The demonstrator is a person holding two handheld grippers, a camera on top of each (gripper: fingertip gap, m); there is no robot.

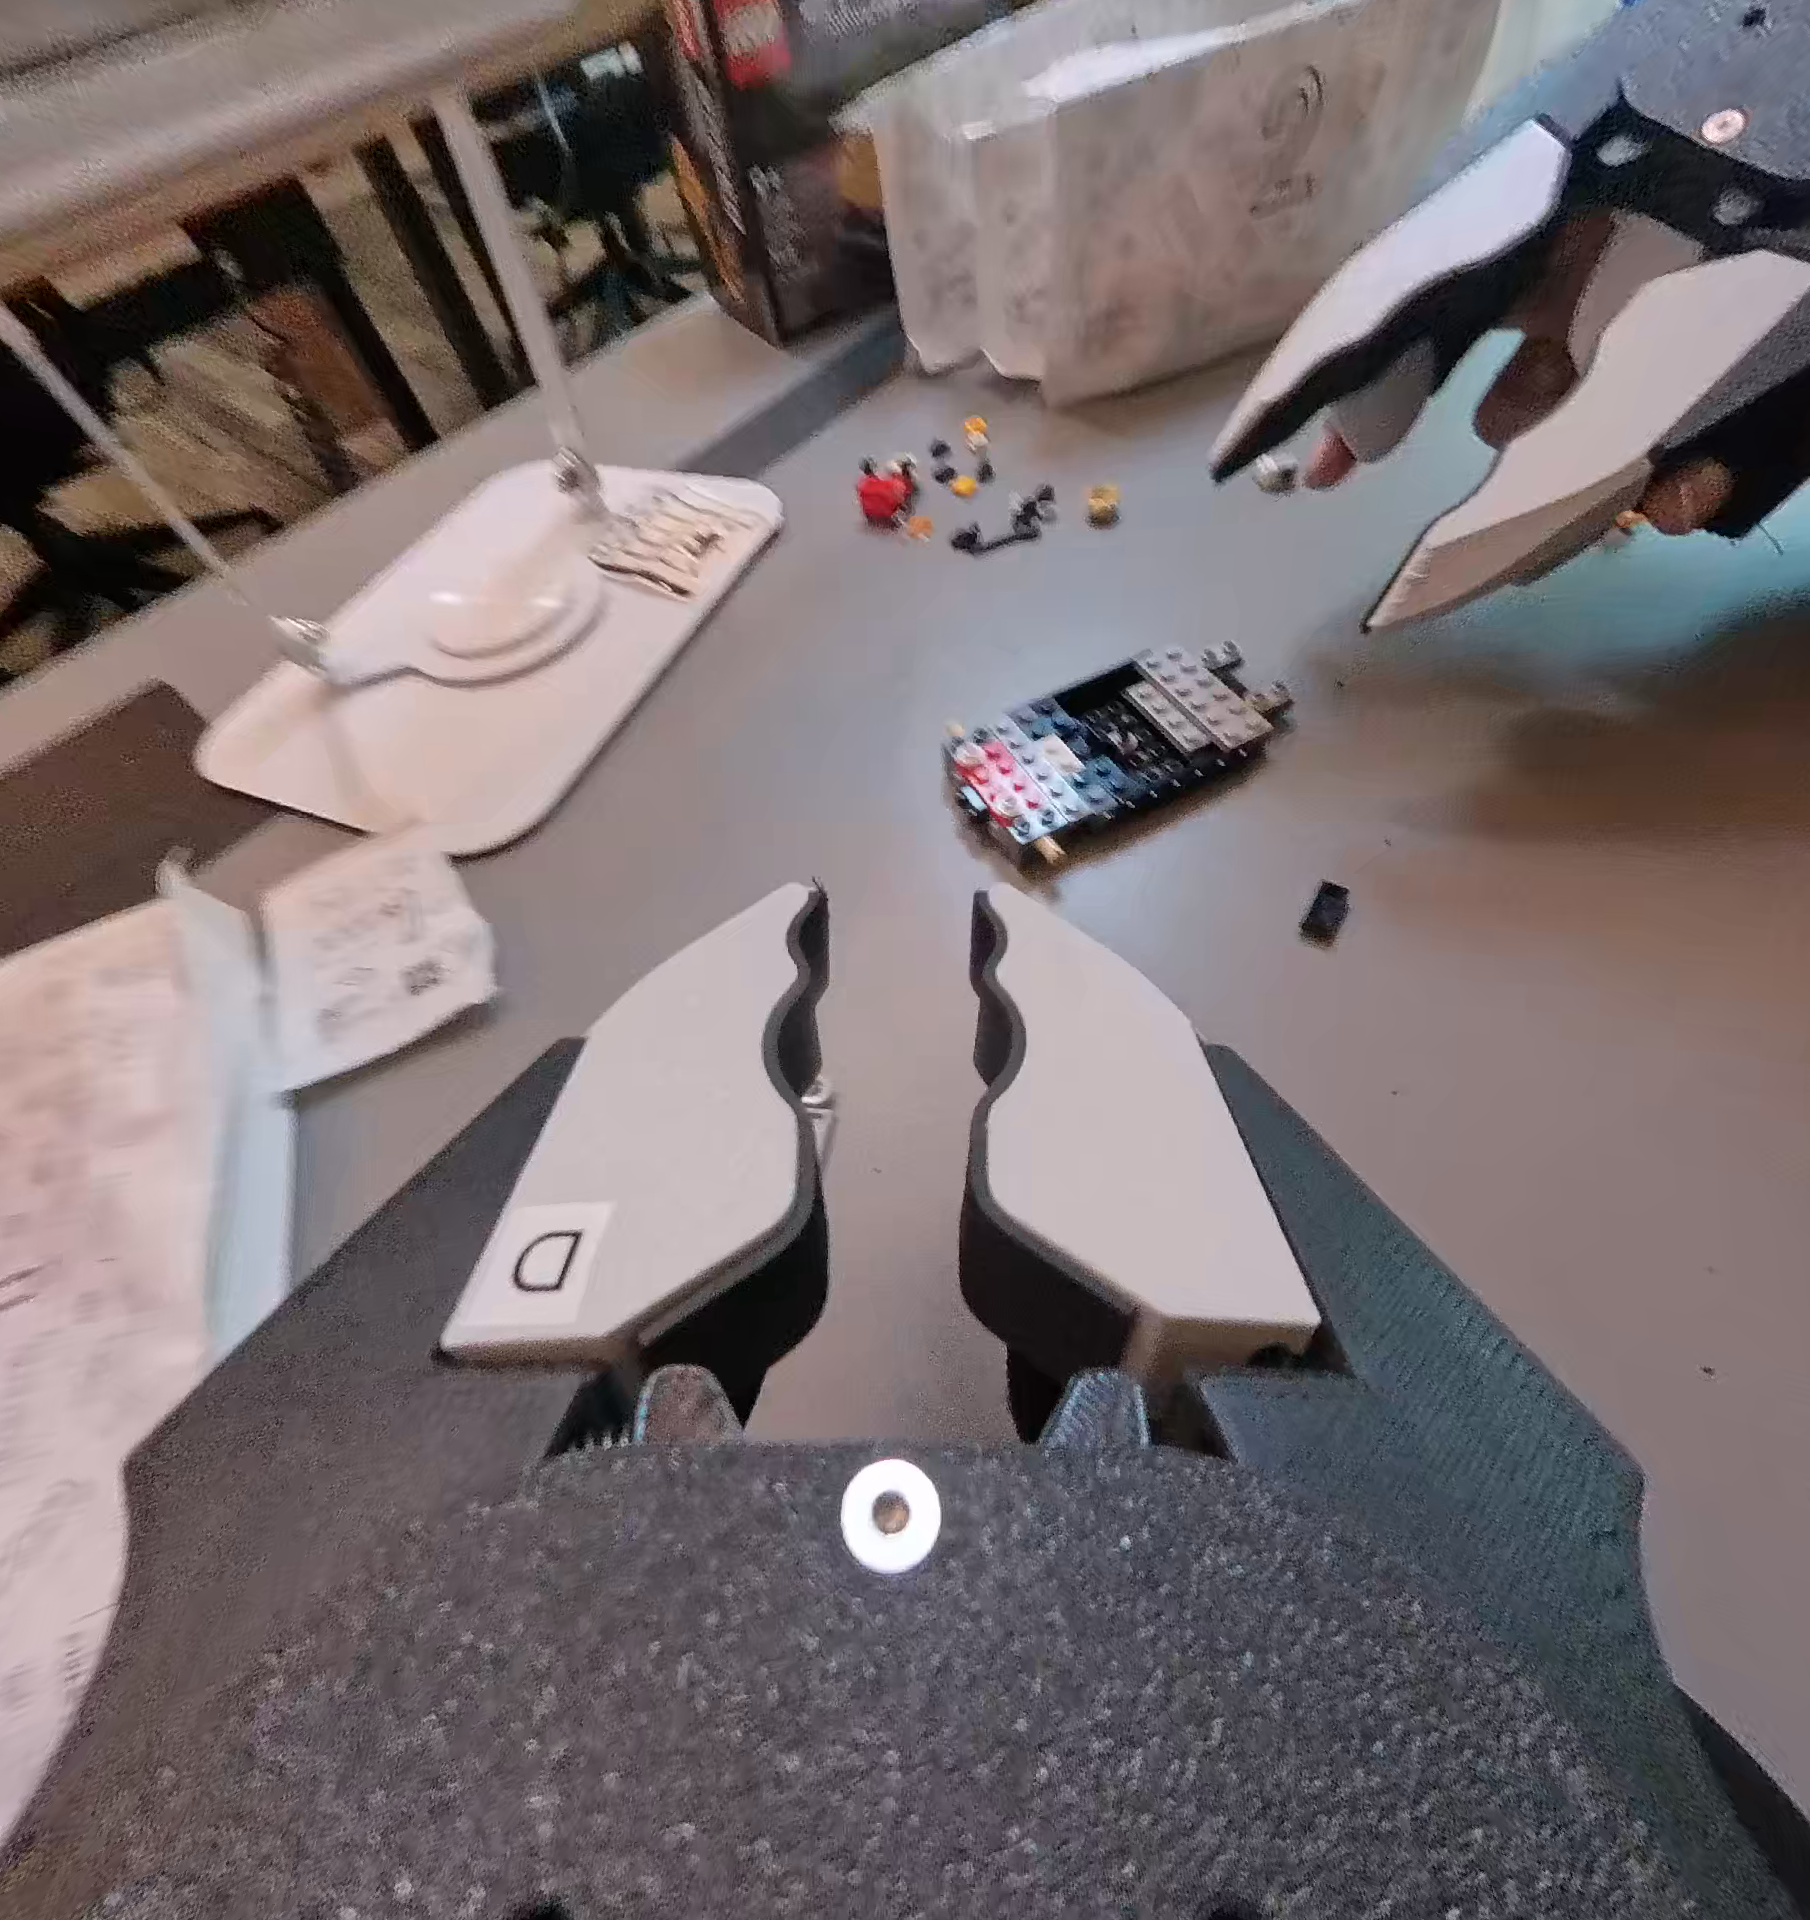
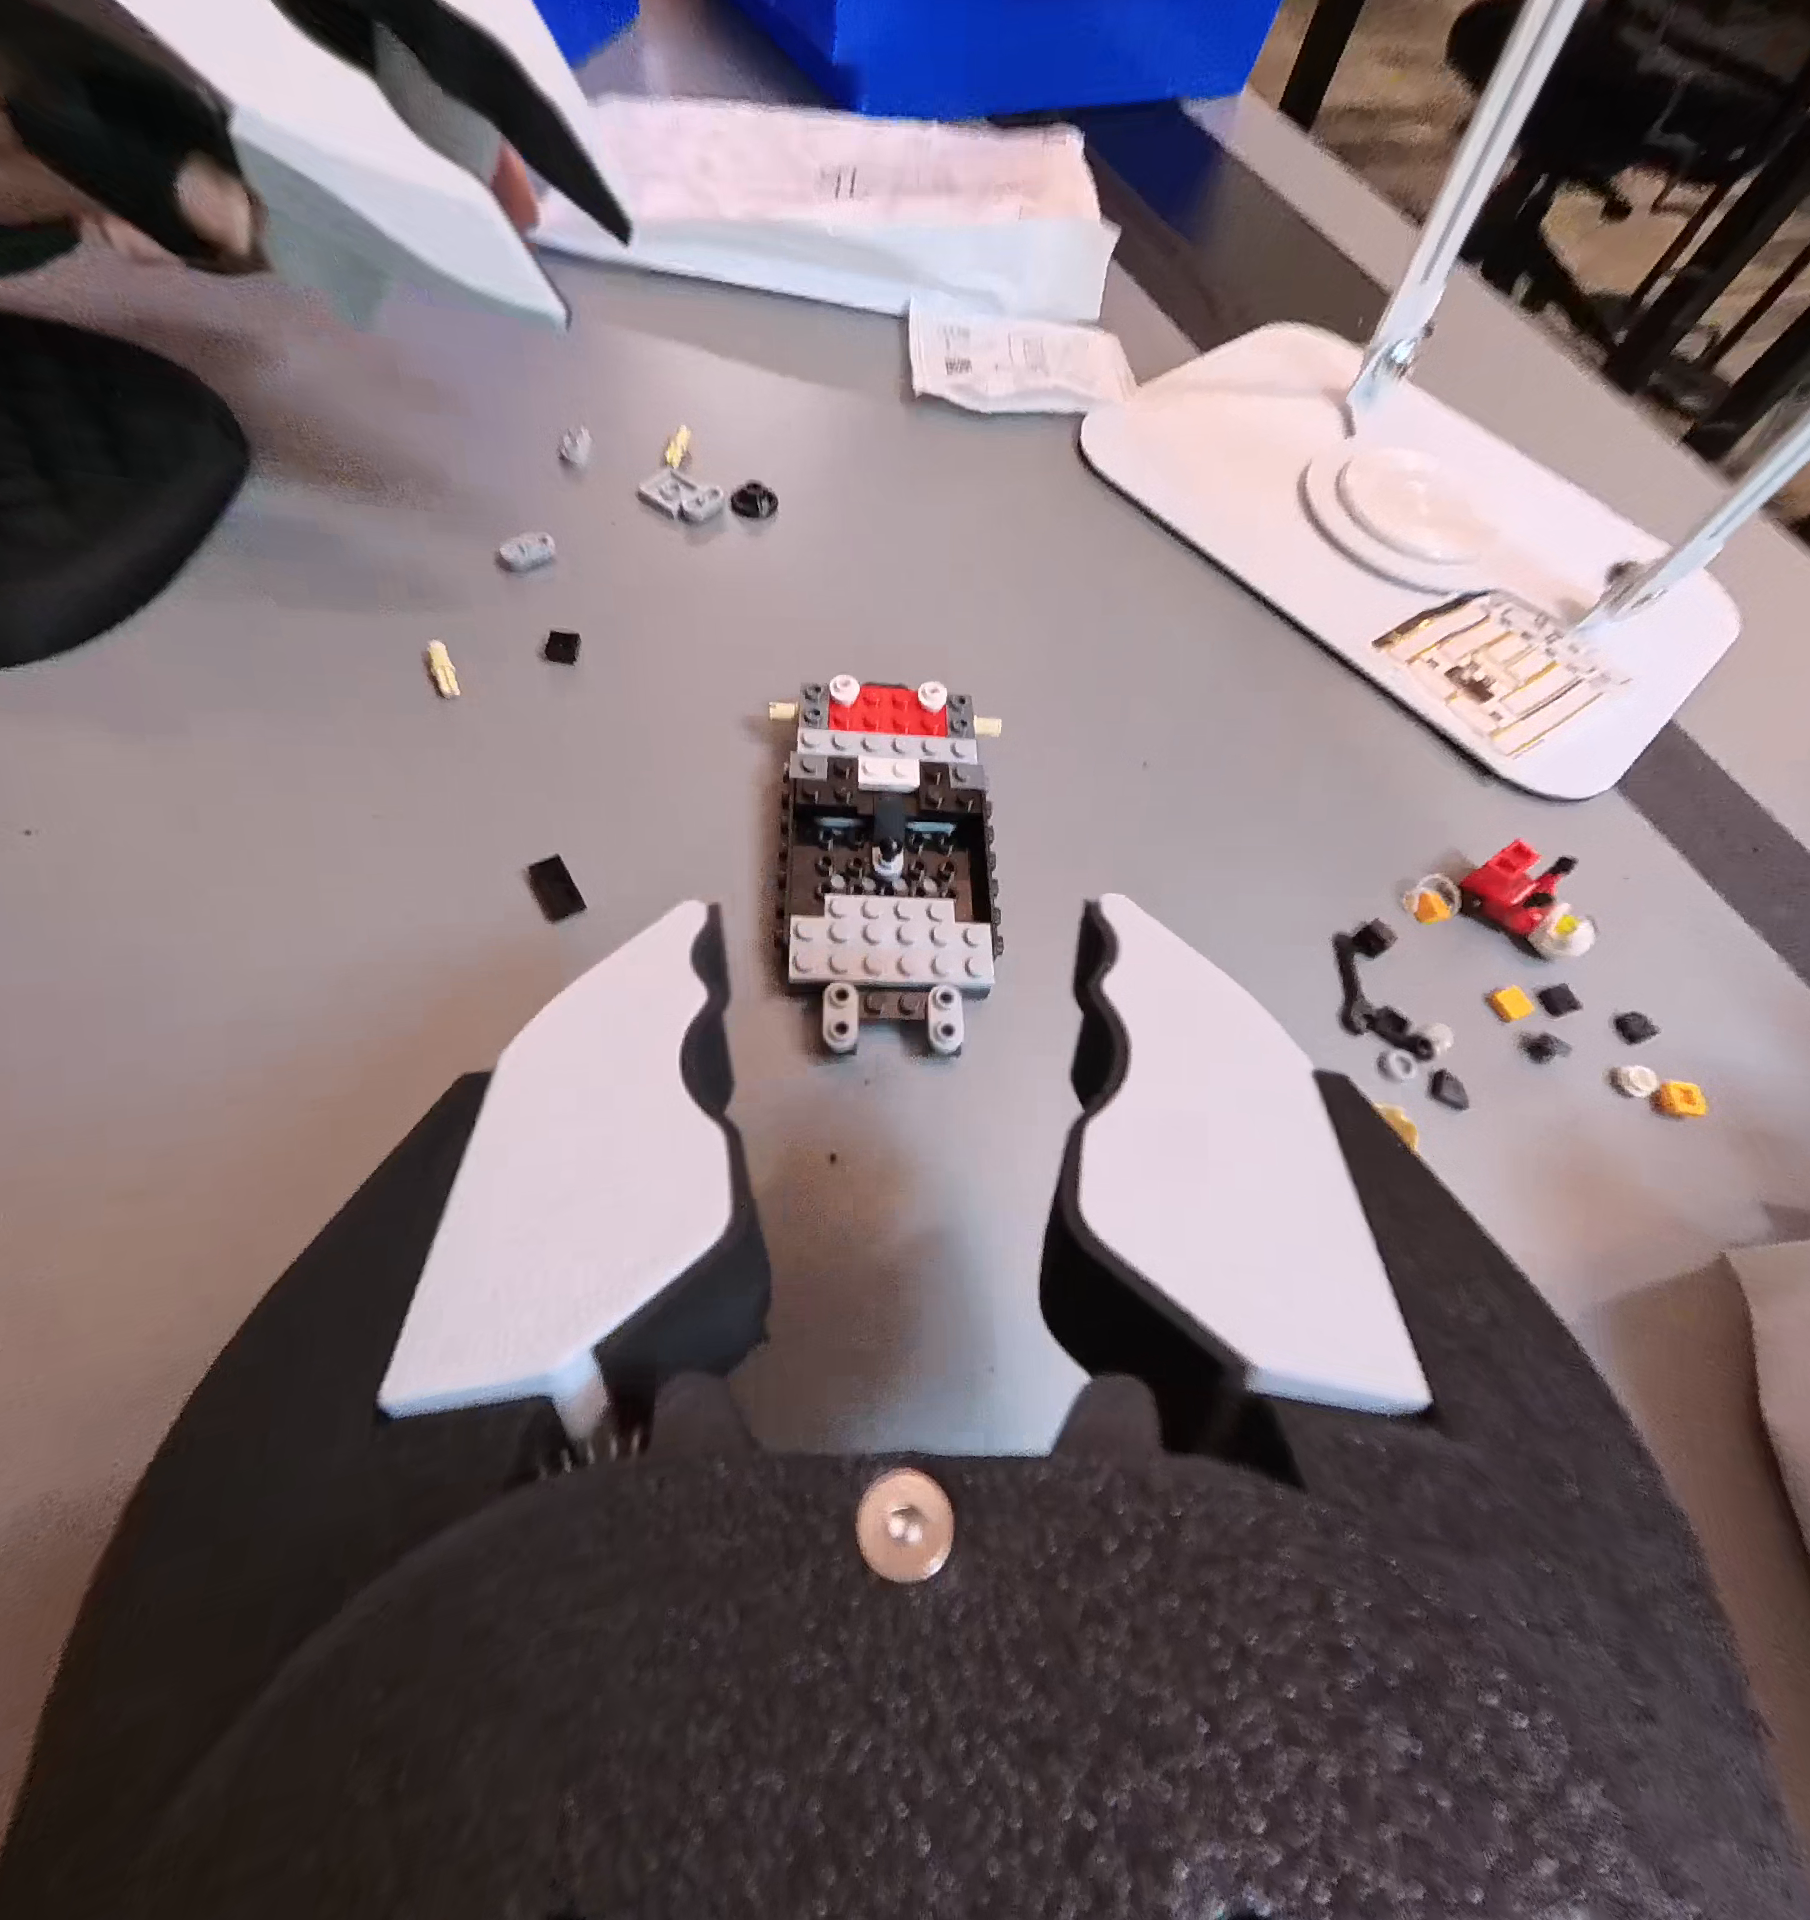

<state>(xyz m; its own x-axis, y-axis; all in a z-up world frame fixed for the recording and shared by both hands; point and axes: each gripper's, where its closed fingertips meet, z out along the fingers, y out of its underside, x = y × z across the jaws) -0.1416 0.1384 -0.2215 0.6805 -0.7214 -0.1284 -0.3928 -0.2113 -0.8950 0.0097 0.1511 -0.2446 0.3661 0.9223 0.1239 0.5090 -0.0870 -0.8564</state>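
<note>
The brick-built car chassis (image 2: 890, 862) lies flat on the grey bench (image 2: 257, 935), red plates at its far end and a light grey plate at its near end in the right wrist view. It serves as landmark.

Containers: the chassis has an open black well (image 2: 885, 862) in its middle holding a small upright stick piece (image 2: 888, 857). The white lamp base (image 2: 1400, 540), right of and beyond the chassis, carries a folded printed sheet (image 2: 1493, 665) on its near corner.

Right claw (image 2: 901, 940): jaws wide apart, nothing between the pads; the near end of the chassis sits just ahead of the fingertips, not touched. Left claw (image 1: 899, 914): jaws narrowly parted, bare bench between them, the chassis (image 1: 1109, 738) ahead and to its right, well apart.

Right wrist view only: left of the chassis, grey connector pieces (image 2: 677, 494), two cream pins (image 2: 444, 668) and small black tiles (image 2: 556, 886); right of it, a red sub-assembly (image 2: 1514, 883) with scattered yellow and black bits (image 2: 1566, 1029); a blue box (image 2: 984, 52) far beyond.

Left wrist view only: white paper bags (image 1: 1140, 208) beyond the chassis, a dark printed carton (image 1: 766, 187) beside them, and the right claw (image 1: 1296, 551) from outside, held above the bench with a person's fingers (image 1: 1524, 384) behind its jaws.
</note>
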